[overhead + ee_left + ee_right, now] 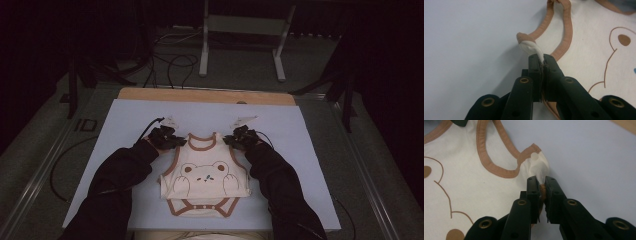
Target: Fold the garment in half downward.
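Left gripper view has the left hand-held gripper (543,60) pinched tight on the shoulder strap (530,47) of a cream baby bodysuit (589,50), and the right gripper view has the right hand-held gripper (541,182) clamped on the other strap (537,167). High view: the bodysuit (205,175), brown-trimmed with a bear print, lies flat on the pale desk (125,120) between the person's black sleeves (117,175), its neck pointing away from the person.

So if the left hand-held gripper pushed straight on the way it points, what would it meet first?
The left hand-held gripper, shut on the bodysuit, would first push into the bunched shoulder strap at its tips; beyond that, probably just bare white table sheet, though depth is hard to judge.
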### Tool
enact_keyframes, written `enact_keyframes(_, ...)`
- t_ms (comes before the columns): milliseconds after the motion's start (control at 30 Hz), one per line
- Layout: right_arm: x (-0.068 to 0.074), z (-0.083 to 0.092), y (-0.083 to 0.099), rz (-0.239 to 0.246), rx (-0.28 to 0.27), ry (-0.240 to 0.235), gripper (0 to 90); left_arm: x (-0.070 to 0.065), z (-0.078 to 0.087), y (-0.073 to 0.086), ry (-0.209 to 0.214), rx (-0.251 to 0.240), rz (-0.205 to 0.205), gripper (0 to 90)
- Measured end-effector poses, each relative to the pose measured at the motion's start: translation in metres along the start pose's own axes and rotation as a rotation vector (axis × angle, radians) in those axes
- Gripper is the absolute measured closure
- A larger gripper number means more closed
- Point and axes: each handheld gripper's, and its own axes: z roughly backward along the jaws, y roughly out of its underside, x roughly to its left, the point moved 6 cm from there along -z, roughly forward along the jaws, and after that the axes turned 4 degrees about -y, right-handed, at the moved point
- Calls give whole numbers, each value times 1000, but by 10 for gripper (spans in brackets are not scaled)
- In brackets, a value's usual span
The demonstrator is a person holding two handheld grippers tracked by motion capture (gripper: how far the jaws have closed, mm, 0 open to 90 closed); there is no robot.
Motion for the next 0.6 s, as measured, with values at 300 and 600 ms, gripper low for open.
enact_keyframes(300,-5,18,-15,-2,-55,20,832,7,21,-18,-21,-65,-9,877)
enact_keyframes(600,-10,35,-37,6,-109,51,831,12,35,-39,-39,-112,-24,877)
